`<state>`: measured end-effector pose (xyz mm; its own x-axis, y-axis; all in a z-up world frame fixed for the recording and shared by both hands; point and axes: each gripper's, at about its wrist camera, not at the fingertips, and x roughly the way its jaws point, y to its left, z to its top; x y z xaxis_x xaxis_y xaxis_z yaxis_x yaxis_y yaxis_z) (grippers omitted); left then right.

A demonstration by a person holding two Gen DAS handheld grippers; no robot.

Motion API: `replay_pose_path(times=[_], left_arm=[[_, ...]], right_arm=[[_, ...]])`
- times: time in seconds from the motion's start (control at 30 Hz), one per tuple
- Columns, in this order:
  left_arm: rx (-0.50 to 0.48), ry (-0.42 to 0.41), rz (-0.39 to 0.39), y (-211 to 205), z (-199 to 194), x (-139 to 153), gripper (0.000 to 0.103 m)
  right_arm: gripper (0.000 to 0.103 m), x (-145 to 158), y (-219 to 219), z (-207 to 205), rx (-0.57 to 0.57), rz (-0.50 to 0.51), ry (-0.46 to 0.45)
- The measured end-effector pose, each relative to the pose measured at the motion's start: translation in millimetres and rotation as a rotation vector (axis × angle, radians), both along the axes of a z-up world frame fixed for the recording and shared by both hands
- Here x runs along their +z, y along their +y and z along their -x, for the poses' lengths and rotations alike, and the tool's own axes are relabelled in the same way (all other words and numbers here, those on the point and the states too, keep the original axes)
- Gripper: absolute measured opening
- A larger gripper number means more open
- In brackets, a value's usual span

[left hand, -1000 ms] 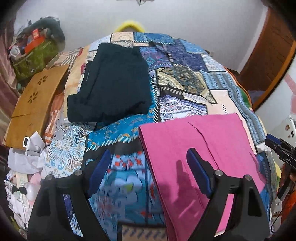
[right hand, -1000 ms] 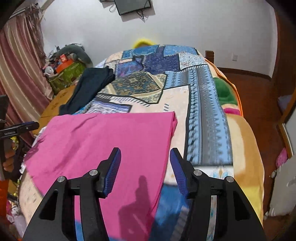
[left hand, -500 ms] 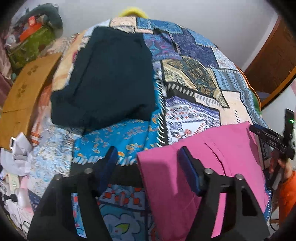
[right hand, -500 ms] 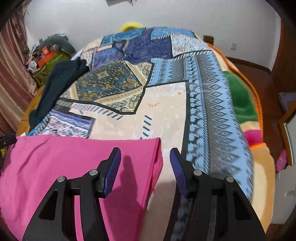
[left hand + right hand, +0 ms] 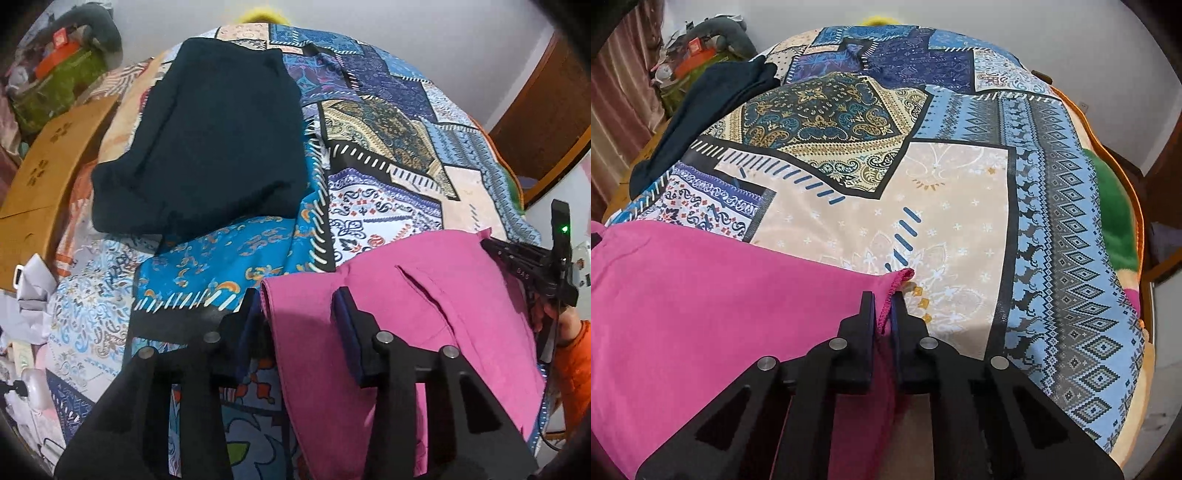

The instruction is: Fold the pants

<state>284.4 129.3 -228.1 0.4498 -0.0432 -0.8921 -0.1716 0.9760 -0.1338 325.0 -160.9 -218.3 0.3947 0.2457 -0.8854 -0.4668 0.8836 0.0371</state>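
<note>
Pants of bright pink lay flat on the patchwork bedspread, at its near end, already doubled lengthwise as far as could be judged — one long flat panel with a pocket slit showing in the left wrist view. That first fold looked done; the crosswise folds were still to come. The right tongs were clamped shut on the stitched hem at the pants' right-hand corner, the cloth pinched between the pads. The left tongs straddled the pants' opposite, left-hand corner and were closing, the fabric edge between the jaws but the pads not yet pressing it. So the grasp was half made — one corner taken, the other about to be. Beyond the pants, farther up the bedspread, a dark folded garment lay apart, seemingly finished work.
</note>
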Motion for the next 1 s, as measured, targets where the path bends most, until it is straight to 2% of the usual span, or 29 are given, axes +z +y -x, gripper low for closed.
replay_pose_path(times=[0.1,0.23,0.3,0.43,0.6,0.67,0.73,0.8,1.0], left_arm=[[0.011,-0.002,-0.008,1,1,1,0.044],[0.040,0.007,0.050,12,3,4,0.049],[0.062,0.006,0.058,16,6,10,0.049],[0.048,-0.007,-0.011,15,13,23,0.049],[0.013,-0.061,-0.040,9,21,46,0.050],[-0.007,-0.091,-0.054,2,22,58,0.053],[-0.034,-0.117,-0.061,-6,22,67,0.060],[-0.063,-0.136,-0.055,-15,21,74,0.063],[-0.146,-0.103,-0.057,-40,9,65,0.064]], right_arm=[[0.003,-1,5,0,0.003,0.026,-0.010],[0.004,1,8,0,0.005,0.042,-0.017],[0.009,6,5,0,-0.005,0.035,-0.014],[0.012,25,1,8,-0.022,0.031,-0.029],[0.031,70,1,31,-0.015,-0.063,-0.109],[0.034,85,5,39,0.009,-0.110,-0.132],[0.034,98,14,46,0.050,-0.155,-0.149],[0.034,108,30,57,0.105,-0.193,-0.152],[0.038,101,75,71,0.214,-0.276,-0.076]])
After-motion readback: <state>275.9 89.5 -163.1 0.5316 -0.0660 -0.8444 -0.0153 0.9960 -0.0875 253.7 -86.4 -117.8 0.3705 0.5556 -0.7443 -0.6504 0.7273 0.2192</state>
